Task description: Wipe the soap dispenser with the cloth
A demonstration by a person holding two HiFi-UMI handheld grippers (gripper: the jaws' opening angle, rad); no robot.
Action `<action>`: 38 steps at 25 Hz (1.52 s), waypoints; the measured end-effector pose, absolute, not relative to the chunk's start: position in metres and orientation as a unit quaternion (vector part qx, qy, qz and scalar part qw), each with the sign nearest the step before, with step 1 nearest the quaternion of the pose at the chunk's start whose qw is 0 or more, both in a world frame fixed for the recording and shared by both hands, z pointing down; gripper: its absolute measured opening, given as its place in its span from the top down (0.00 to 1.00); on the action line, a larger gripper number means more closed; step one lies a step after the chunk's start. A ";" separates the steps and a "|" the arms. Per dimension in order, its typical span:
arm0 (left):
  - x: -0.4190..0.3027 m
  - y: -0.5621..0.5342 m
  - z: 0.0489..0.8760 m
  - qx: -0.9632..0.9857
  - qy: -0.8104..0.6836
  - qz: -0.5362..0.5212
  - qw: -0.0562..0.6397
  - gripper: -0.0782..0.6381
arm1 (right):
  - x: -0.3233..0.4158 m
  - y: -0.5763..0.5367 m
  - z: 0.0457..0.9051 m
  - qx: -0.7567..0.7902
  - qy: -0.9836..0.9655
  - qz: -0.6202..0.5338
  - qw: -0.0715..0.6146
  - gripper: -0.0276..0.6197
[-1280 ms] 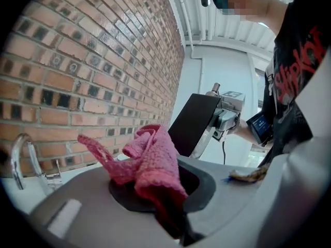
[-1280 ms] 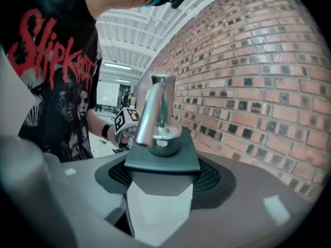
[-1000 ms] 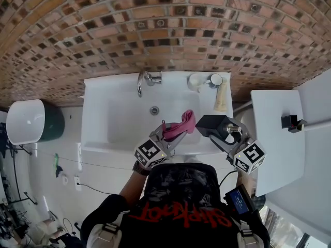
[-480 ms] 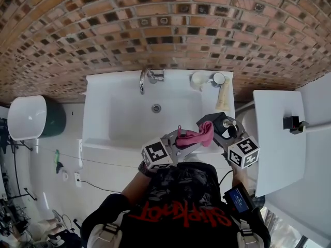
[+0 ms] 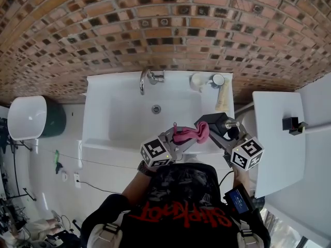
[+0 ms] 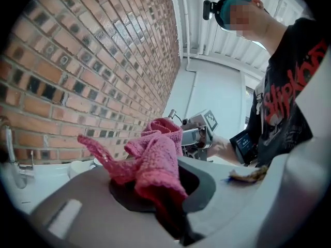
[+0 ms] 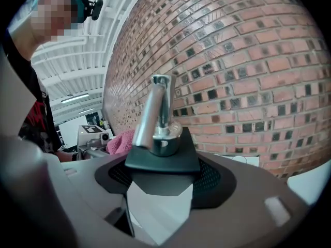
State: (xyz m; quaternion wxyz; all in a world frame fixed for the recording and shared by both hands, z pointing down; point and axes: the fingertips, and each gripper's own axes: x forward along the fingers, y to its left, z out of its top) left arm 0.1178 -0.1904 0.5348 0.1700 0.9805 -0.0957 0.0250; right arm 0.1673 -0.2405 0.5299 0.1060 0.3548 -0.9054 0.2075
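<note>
The soap dispenser (image 5: 213,123), a black-topped white block with a chrome pump (image 5: 230,123), is held over the sink's front right corner, my right gripper (image 5: 223,132) shut on it. In the right gripper view the dispenser (image 7: 161,159) stands upright between the jaws, its pump (image 7: 155,117) pointing up and left. My left gripper (image 5: 175,138) is shut on the pink cloth (image 5: 191,134), whose free end lies against the dispenser's left side. The cloth (image 6: 155,161) bunches out of the left jaws, and the right gripper (image 6: 199,133) sits just beyond it. The cloth (image 7: 121,141) peeks from behind the dispenser.
A white sink (image 5: 98,112) with a chrome faucet (image 5: 142,80) stands against the brick wall. On its back right rim are a white cup (image 5: 197,80) and a cream tube (image 5: 222,98). A white shelf (image 5: 276,138) with a black object (image 5: 290,123) is at right, a white bin (image 5: 25,119) at left.
My left gripper carried the cloth rightward from over the basin to the dispenser's side. The cloth then slid a little back left along it. The right gripper and dispenser barely shifted.
</note>
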 end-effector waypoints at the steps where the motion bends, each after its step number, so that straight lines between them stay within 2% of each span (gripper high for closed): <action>1: 0.118 -0.191 0.534 0.980 -0.095 0.024 0.172 0.82 | 0.168 -0.240 0.530 0.355 -0.905 0.208 0.105 0.48; 11: 0.107 -0.174 0.507 0.985 -0.028 -0.028 0.171 0.82 | 0.161 -0.237 0.526 0.343 -0.911 0.206 0.103 0.48; 20: 0.111 -0.176 0.533 0.987 -0.041 0.043 0.151 0.82 | 0.152 -0.234 0.511 0.320 -0.926 0.178 0.097 0.49; 28: 0.106 -0.196 0.571 0.972 -0.096 0.092 0.191 0.82 | 0.157 -0.230 0.505 0.329 -0.926 0.133 0.128 0.49; 33: 0.087 -0.212 0.610 0.958 -0.151 0.151 0.192 0.82 | 0.146 -0.211 0.482 0.296 -0.943 0.019 0.152 0.49; 36: 0.074 -0.224 0.594 0.963 -0.169 0.135 0.160 0.82 | 0.122 -0.180 0.476 0.221 -0.949 -0.097 0.206 0.49; 38: 0.070 -0.231 0.570 0.970 -0.169 0.127 0.121 0.82 | 0.109 -0.166 0.480 0.189 -0.948 -0.119 0.226 0.49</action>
